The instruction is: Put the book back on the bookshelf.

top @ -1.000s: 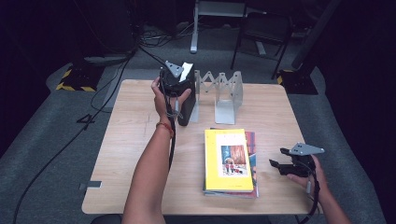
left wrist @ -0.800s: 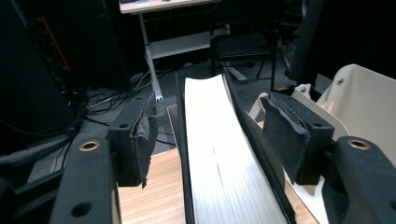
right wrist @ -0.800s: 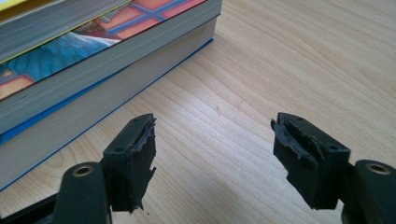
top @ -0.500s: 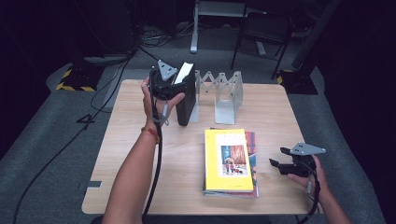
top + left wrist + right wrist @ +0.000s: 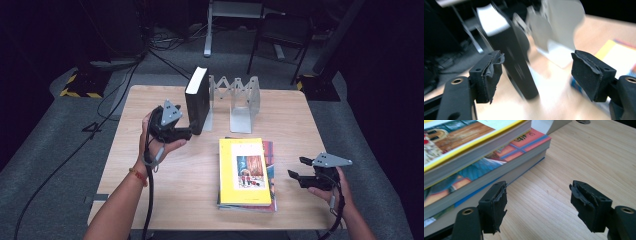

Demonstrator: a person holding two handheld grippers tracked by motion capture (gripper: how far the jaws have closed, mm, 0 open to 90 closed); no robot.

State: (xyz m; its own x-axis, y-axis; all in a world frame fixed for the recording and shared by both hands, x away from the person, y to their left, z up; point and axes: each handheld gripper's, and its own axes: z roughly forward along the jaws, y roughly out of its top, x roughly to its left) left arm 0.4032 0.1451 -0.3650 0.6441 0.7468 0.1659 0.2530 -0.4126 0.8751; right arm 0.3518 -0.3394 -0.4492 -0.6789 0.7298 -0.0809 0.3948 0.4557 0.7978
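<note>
A black book [image 5: 196,100] stands upright at the left end of a grey metal zigzag book rack [image 5: 240,102]. My left gripper [image 5: 185,129] is just in front of the book, open, with nothing between its jaws. In the left gripper view the blurred black book [image 5: 516,62] stands ahead of the open left gripper [image 5: 539,67], with the rack [image 5: 559,32] behind it. A stack of books with a yellow one on top [image 5: 245,172] lies flat at the front right. My right gripper [image 5: 297,168] is open just right of the stack [image 5: 474,150], low over the table [image 5: 564,157].
The wooden table [image 5: 160,200] has bare room at the front left and along the right edge. Beyond its far edge are a dark floor, cables [image 5: 125,80], chair legs [image 5: 270,45] and a yellow-black striped block [image 5: 77,87].
My left gripper was up at the black book by the rack; it has come back toward me and lower, open. The book stands alone. The right gripper has not moved.
</note>
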